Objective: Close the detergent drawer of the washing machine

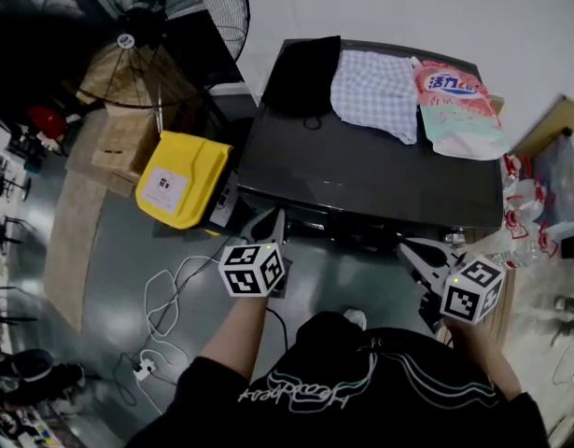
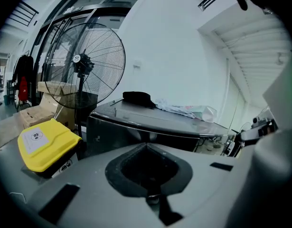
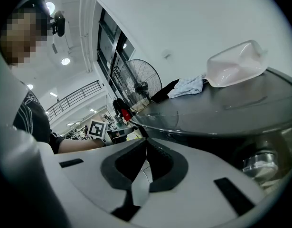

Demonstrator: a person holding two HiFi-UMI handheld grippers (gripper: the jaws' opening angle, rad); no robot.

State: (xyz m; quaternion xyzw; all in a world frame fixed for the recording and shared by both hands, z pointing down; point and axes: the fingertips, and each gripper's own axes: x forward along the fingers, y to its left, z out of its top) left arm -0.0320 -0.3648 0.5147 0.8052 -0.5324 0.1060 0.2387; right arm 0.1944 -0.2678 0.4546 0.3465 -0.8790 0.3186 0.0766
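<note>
- The washer (image 1: 361, 180) stood straight ahead of the person. Its long axis ran left to right across the head view, and its front edge faced the person.
- The drawer belonged on that front face, which the head view showed only as a thin dark strip under the top's near edge. No view showed the drawer clearly enough to tell whether it stood out or sat flush.
- The washer's flat dark top served as a counter (image 1: 296, 161). Along its far edge lay a black garment (image 1: 301, 73), a checked cloth (image 1: 375, 91) and a pink bag (image 1: 459, 105), side by side from left to right.
- The left tool (image 1: 274, 217) hung just before the washer's front left corner, pointing at the washer. Its jaws were closed tip to tip, with nothing between them.
- The right tool (image 1: 406, 247) hung near the front edge toward the right and pointed up and left. Its tips met as well and it was empty; only a slit further back showed floor through it.
- Each tool was carried on a bare forearm, and the two were well apart.
- A yellow box (image 1: 182, 177) sat on the floor just left of the washer, and a fan (image 1: 165, 17) stood beyond it.
- White cables (image 1: 165, 297) lay looped on the floor below the left tool.
</note>
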